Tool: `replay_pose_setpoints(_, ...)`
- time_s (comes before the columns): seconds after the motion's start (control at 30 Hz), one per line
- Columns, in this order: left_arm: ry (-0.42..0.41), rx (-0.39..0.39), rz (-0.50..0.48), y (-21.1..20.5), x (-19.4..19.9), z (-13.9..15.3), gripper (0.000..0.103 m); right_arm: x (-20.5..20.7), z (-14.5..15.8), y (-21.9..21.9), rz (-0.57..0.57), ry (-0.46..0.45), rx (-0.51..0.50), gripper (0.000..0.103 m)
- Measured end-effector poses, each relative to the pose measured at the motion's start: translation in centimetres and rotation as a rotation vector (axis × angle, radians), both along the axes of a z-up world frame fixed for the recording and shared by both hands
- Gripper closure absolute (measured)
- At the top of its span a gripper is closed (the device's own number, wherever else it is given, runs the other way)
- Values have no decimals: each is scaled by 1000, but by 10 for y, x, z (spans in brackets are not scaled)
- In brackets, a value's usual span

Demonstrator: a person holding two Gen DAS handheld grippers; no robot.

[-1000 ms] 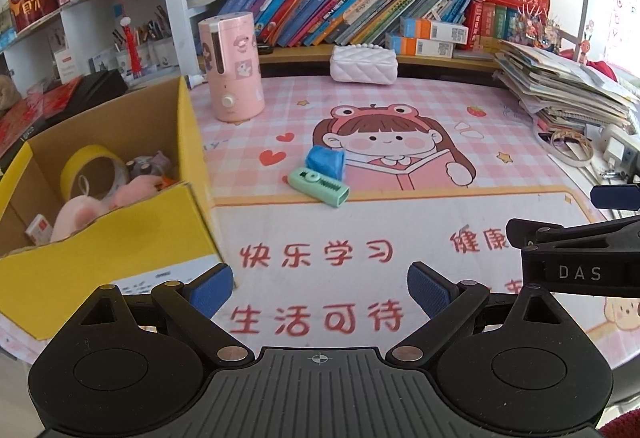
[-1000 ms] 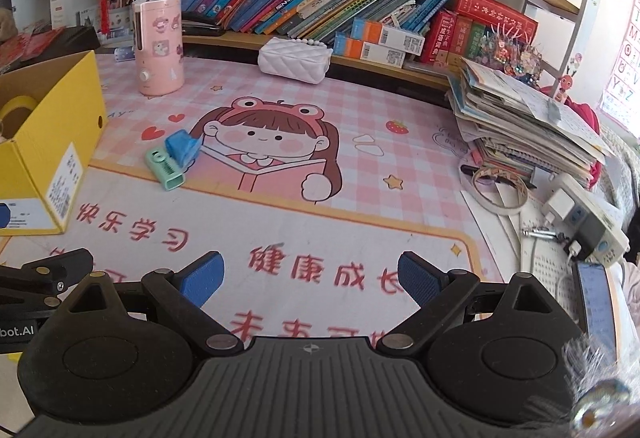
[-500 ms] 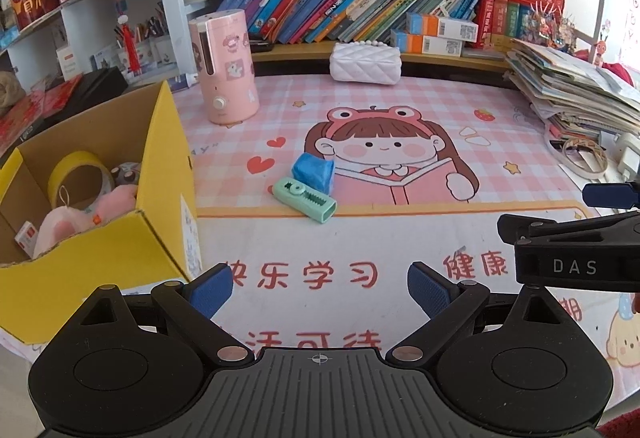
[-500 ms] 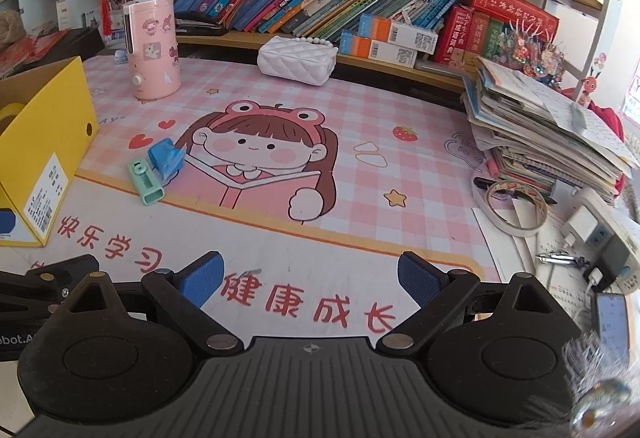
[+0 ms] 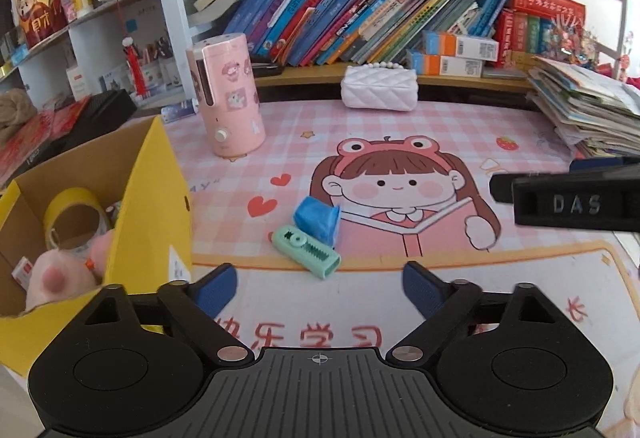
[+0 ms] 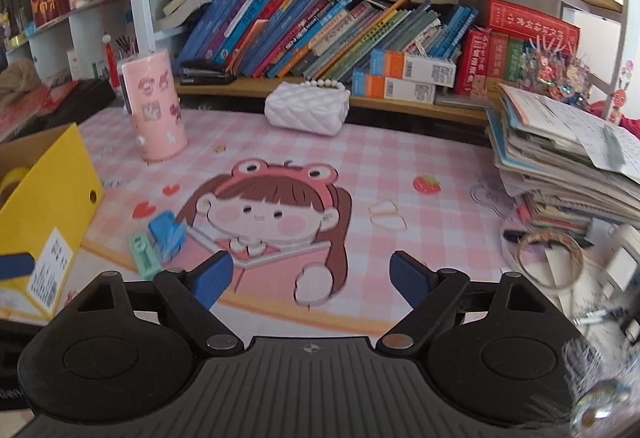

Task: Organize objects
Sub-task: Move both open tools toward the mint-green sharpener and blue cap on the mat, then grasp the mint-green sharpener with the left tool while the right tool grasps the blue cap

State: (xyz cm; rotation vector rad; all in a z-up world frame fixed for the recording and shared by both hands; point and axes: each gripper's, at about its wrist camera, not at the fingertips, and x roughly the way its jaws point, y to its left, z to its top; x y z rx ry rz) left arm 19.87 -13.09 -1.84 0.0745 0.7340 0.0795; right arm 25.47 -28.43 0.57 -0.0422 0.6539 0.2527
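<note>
Left wrist view has the left gripper (image 5: 318,284) low in the middle of the frame, its blue pads apart with nothing between them; the jaws have just been closing a little, yet only bare mat shows in the gap. Just above that gap, at frame centre, lie the two loose things the task seems to want: a mint-green stapler (image 5: 307,251) lying flat and a small blue packet (image 5: 317,219) touching its upper end. They sit on the pink cartoon desk mat (image 5: 400,126), probably because nobody has sorted them yet. At the left edge stands an open yellow cardboard box (image 5: 158,198), which already holds a roll of yellow tape (image 5: 72,216) and a pink plush toy (image 5: 56,278), so it reads as the place where things are being collected. The gripper faces straight at the pair, which suggests a pick is being lined up

Right wrist view shows the right gripper (image 6: 310,276) at lower centre, also spread wide and empty, its jaws likewise just narrowed, with the stapler and packet off to the left of its fingers and the box further left. A pink cylindrical appliance (image 6: 154,106) and a white quilted purse (image 6: 306,110) stand upright toward the top, by the bookshelf (image 6: 360,18), apparently in their usual spots. A stack of papers (image 6: 560,158) fills the right side
</note>
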Motion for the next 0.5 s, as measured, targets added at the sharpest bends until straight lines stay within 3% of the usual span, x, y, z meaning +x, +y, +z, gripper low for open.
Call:
replay_pose_setpoints(0.17, 26, -28, 59, 2, 27, -18, 26, 18, 3, 2, 2, -24, 8, 18)
replay_pose_setpoints(0.37, 75, -58, 157, 12, 63, -40, 48, 29, 4, 2, 11, -27, 7, 18)
replay_pose_setpoints(0.5, 105, -65, 221, 17, 78, -49, 50, 32, 4, 4, 35, -28, 2, 18)
